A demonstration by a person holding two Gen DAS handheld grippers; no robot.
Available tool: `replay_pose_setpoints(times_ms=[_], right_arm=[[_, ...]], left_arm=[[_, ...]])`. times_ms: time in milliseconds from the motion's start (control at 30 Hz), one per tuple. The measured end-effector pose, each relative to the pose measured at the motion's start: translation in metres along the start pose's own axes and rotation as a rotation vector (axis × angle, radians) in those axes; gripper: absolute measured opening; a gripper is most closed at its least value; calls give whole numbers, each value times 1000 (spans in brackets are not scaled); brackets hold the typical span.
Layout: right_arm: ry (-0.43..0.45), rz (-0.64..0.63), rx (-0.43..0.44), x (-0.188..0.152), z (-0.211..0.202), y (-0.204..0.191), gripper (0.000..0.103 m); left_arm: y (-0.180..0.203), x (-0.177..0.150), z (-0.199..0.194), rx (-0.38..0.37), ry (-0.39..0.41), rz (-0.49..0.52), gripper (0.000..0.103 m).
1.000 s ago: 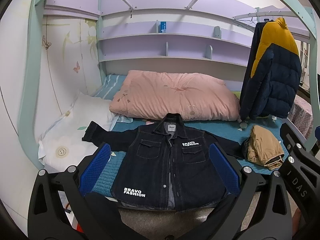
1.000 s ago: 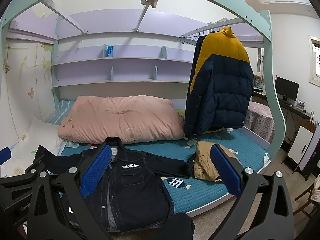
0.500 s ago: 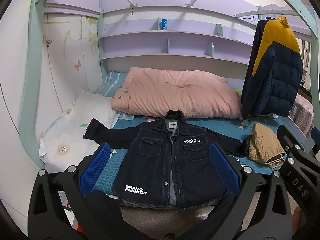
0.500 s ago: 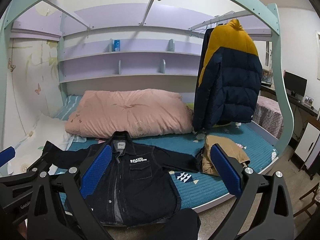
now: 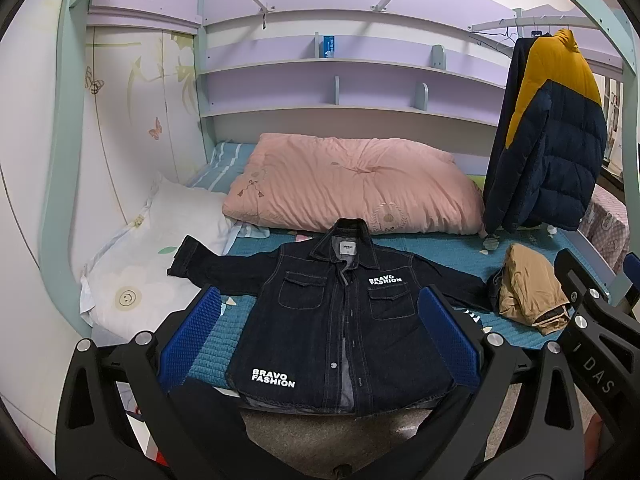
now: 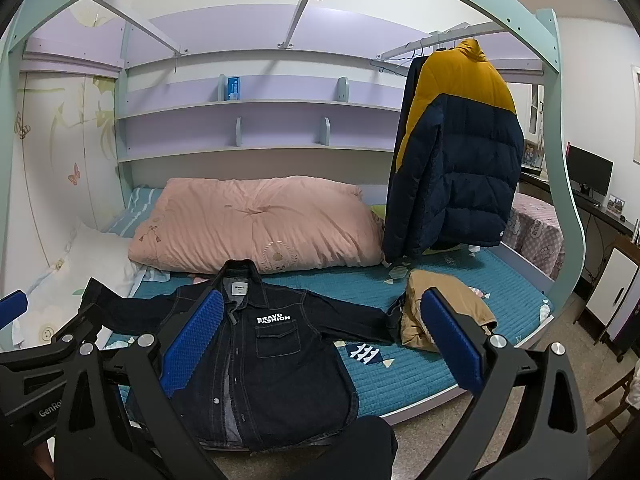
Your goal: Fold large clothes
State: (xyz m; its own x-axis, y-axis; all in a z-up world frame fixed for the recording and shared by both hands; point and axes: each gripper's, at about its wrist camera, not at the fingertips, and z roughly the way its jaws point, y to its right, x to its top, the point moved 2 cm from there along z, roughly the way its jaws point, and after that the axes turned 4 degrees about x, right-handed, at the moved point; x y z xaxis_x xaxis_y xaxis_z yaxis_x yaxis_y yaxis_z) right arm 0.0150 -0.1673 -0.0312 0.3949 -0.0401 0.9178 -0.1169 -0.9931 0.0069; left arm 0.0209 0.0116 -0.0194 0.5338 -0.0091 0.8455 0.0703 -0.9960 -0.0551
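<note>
A dark denim jacket (image 6: 256, 360) lies face up, sleeves spread, on the teal bed cover (image 6: 400, 364) in the lower middle of the frame. Right of it sits a bundled tan garment (image 6: 452, 304), touching the sleeve end. The right gripper (image 6: 320, 344) hangs in the foreground, blue pads (image 6: 192, 340) wide apart, gripping nothing. Behind, a pink quilt (image 6: 256, 224) fills the centre, and a navy-and-yellow puffer coat (image 6: 456, 152) hangs upper right.

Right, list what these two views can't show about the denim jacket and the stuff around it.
- Denim jacket: hem corner behind the right pad in the left wrist view; left side behind the left pad in the right wrist view.
- Collar label: print too small.
- Tan garment: partly behind the right gripper pad.
- Blue box on the shelf: too small to identify.
</note>
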Motion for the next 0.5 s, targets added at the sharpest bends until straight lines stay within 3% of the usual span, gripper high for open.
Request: replay_pose_setpoints(times_ms=[500], right_arm=[[-7,0,0,-2,1,1,96]], left_arm=[[0,-5,3,-6,-16,-1,98]])
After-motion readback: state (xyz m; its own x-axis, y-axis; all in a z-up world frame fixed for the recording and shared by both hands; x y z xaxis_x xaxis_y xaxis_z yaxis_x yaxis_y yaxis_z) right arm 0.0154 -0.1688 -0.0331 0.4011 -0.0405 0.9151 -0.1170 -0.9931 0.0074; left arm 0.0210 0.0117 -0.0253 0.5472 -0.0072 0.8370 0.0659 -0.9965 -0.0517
